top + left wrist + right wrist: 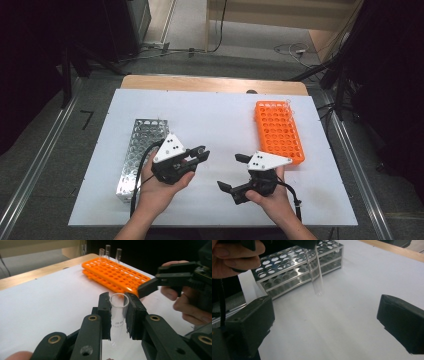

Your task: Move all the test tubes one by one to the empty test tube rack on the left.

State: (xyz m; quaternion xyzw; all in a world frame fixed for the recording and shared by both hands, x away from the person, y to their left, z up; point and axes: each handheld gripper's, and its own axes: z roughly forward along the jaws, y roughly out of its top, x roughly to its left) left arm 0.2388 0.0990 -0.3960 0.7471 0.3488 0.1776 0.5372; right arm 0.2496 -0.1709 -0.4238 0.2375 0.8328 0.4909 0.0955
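Test tube (118,315) clamped upright between left tongs (119,305); right tongs (234,171) wide apart, empty, nearby.

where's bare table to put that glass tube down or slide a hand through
The widest bare stretch of white board lies between the metal rack and the orange rack. The strip along the far edge is also bare. It is crowded near the front, where the left gripper, shut on the test tube, faces the open right gripper.

Clear glass tube (118,315), glossy orange plastic rack (278,131), perforated shiny metal rack (138,152)
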